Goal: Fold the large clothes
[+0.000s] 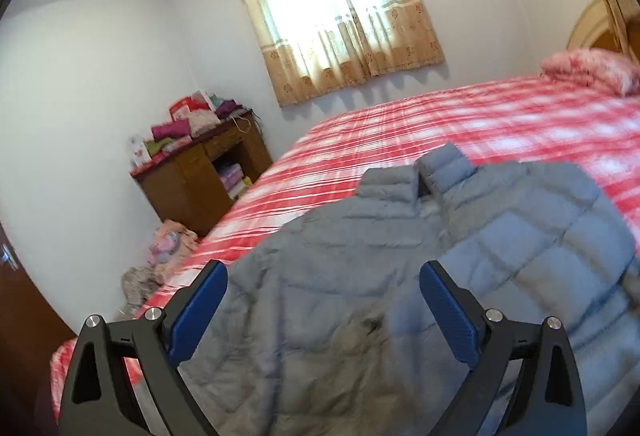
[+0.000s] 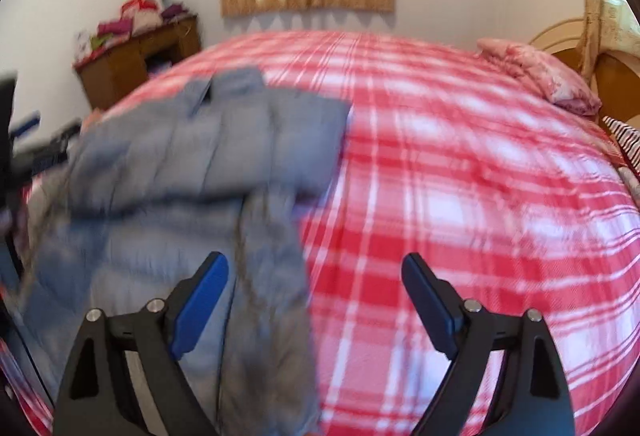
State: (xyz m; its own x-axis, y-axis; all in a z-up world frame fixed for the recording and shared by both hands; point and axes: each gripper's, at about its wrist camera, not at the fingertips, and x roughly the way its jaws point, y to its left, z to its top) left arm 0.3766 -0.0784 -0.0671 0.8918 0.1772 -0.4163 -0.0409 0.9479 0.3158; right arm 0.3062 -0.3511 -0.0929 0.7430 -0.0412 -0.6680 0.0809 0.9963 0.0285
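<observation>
A grey-blue quilted puffer jacket [image 1: 460, 256] lies on the bed with its collar [image 1: 412, 172] toward the window. Grey fur trim [image 1: 360, 340] shows near its lower part. My left gripper [image 1: 324, 280] hangs open above the jacket, blue pads wide apart with nothing pressed between them. In the right wrist view the jacket [image 2: 208, 156] looks blurred, one side folded across the body. My right gripper [image 2: 316, 272] is open over the jacket's right edge and the bedspread, holding nothing. The left gripper [image 2: 28, 132] shows dimly at the left edge.
The bed [image 1: 500, 124] has a red and white plaid cover, with a pink folded quilt [image 2: 540, 76] near the headboard [image 2: 616, 76]. A wooden desk [image 1: 200, 172] stacked with clothes stands by the wall. More clothes [image 1: 160, 260] lie on the floor. A curtained window [image 1: 340, 8] is behind.
</observation>
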